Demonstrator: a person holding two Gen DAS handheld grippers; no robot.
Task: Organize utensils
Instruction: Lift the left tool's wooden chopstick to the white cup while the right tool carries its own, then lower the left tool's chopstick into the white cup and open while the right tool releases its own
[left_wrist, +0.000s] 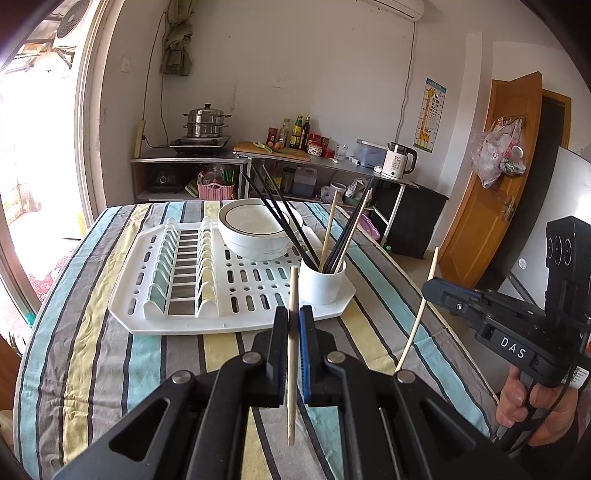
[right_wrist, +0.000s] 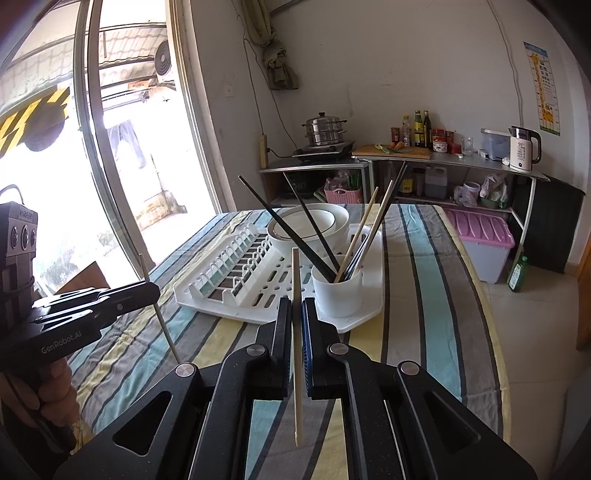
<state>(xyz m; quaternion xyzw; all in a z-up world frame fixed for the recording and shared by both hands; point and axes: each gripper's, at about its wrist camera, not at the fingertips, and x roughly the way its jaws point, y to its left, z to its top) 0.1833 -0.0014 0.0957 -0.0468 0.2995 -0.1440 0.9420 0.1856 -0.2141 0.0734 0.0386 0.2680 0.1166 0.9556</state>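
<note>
Chopsticks raised, one in each gripper

Left gripper (left_wrist: 294, 317) is clenched on a pale chopstick (left_wrist: 292, 354), held upright so it can drop tip-first. Right gripper (right_wrist: 296, 310) likewise clamps its own wooden chopstick (right_wrist: 296, 347). White cup (left_wrist: 322, 282), at the drying rack's (left_wrist: 140, 317) near right corner, already holds several, likely their destination.

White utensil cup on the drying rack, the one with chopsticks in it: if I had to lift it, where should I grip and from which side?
Probably the bare lower wall of the white utensil cup, approached level from the near side. The black chopsticks and pale wooden chopsticks fan out over the rim, blocking a top grip, and the white bowl crowds the far side. Both grippers are shut on chopsticks, so one must be freed.
</note>
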